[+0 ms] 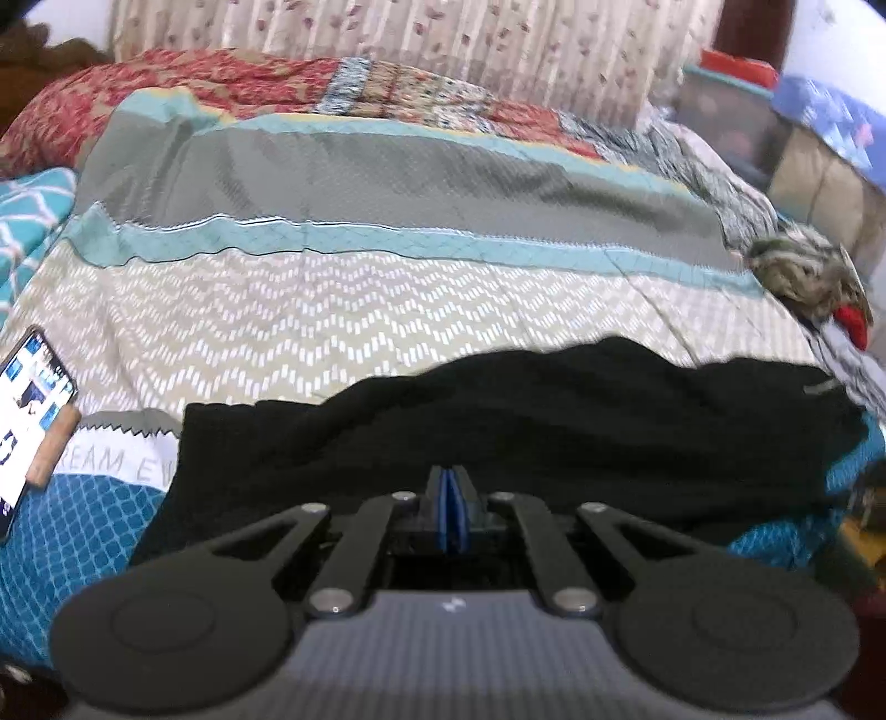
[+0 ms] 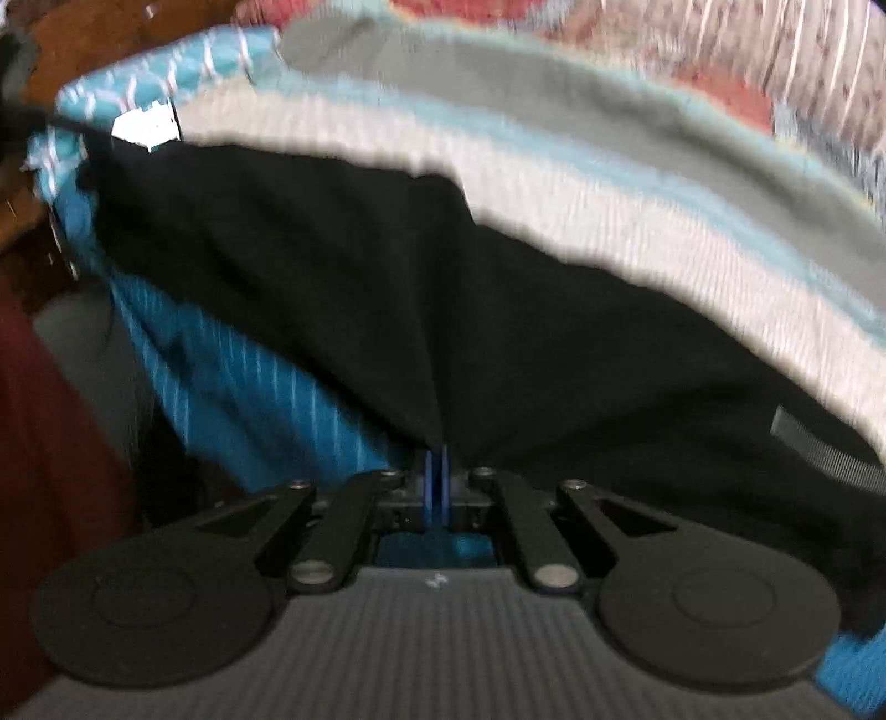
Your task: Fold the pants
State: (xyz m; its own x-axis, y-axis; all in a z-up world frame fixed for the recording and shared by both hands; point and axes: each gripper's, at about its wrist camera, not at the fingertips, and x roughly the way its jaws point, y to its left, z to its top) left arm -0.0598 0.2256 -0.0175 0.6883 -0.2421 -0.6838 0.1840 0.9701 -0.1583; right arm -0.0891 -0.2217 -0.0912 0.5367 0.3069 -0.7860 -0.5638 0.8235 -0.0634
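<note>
- Black pants (image 1: pixel 498 432): we found them lying crosswise on the near part of the bed, bunched and creased, with one grey label or tab visible toward their right end in the left wrist view.
- Left gripper (image 1: pixel 448 482): we recorded its blue pads pressed together, jaws closed, the tips sitting at the near edge of the black cloth. Whether cloth was pinched between the pads we could not tell — dark fabric and dark fingers ran together there.
- Right gripper (image 2: pixel 436 459): we noted its jaws closed on the pants (image 2: pixel 387 277); a taut ridge of black fabric ran up from the blue pads, so the cloth was gripped there. This view was blurred.
- Bedspread (image 1: pixel 387 310): we listed bands of grey, teal and beige with a white zigzag print, plus a blue lattice section near the front edge; the pants rested on the beige and blue parts.
- Phone (image 1: pixel 27 421): it lay with a lit screen at the left edge of the bed, apart from the pants, with a small wooden piece against it.
- Red patterned blanket (image 1: pixel 166 94): it was heaped at the far end of the bed, below a pale flowered curtain (image 1: pixel 443 33).
- Crumpled grey-and-white cloth (image 1: pixel 803 271): it sat at the right side of the bed, with something red just beside it.
</note>
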